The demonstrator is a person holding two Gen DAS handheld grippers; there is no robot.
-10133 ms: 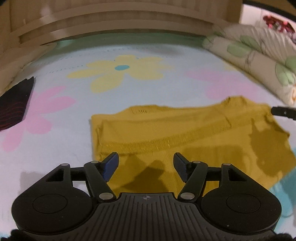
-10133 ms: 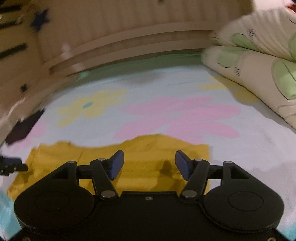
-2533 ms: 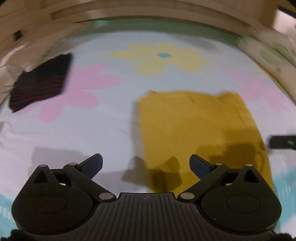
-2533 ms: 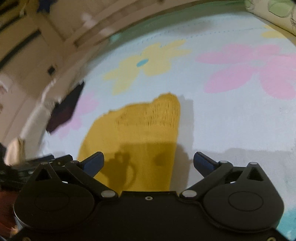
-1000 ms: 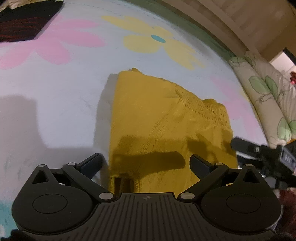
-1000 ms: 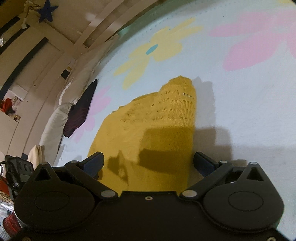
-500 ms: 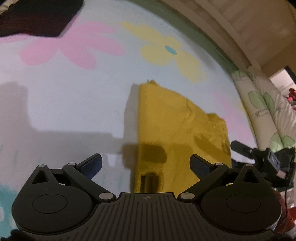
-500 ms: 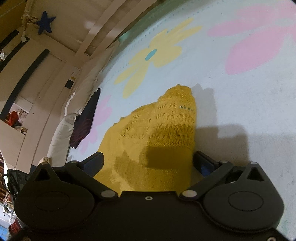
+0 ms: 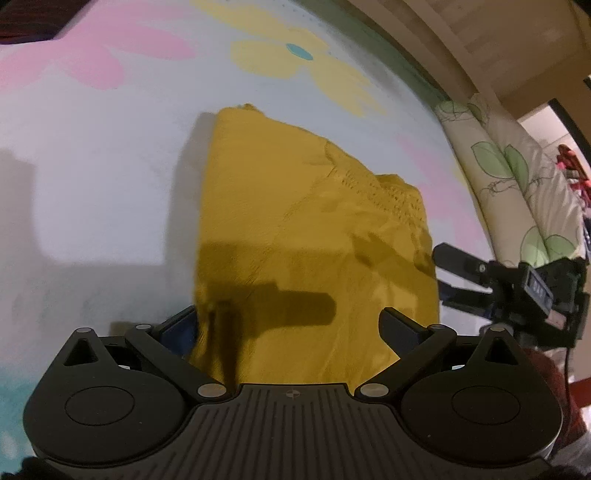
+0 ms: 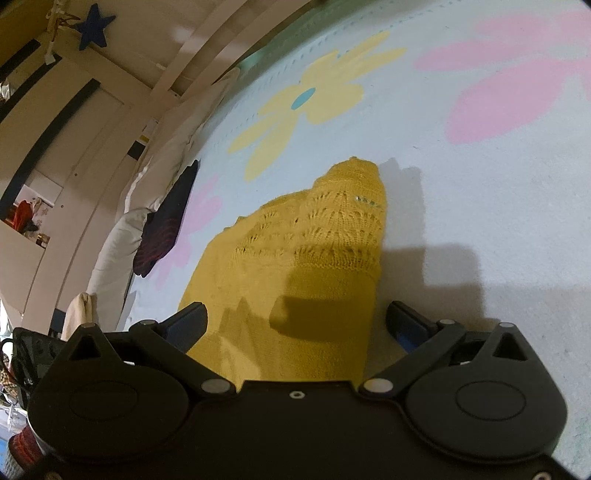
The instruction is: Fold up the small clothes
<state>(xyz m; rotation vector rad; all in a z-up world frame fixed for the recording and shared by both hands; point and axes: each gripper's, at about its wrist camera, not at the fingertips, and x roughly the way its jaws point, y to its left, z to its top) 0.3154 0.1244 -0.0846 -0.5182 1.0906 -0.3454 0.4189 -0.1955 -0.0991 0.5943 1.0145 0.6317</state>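
Observation:
A mustard-yellow knitted garment [image 9: 306, 236] lies folded on the flowered bed sheet [image 9: 103, 166]. My left gripper [image 9: 291, 328] is open, its fingers straddling the garment's near left corner, low over the cloth. My right gripper [image 10: 299, 325] is open too, straddling the garment's [image 10: 310, 258] near right corner. The right gripper also shows in the left wrist view [image 9: 458, 273] at the garment's right edge. Whether the pads touch the fabric is hidden.
A dark folded cloth with red stripes [image 10: 166, 229] lies at the sheet's far left by white pillows [image 10: 122, 240]. A leaf-print quilt [image 9: 517, 177] is bunched at the right. A wooden bed frame [image 9: 461, 33] runs along the far side.
Both grippers have come down and closer to the garment's near edge since a second ago; their jaws stay wide open. The garment itself has not moved.

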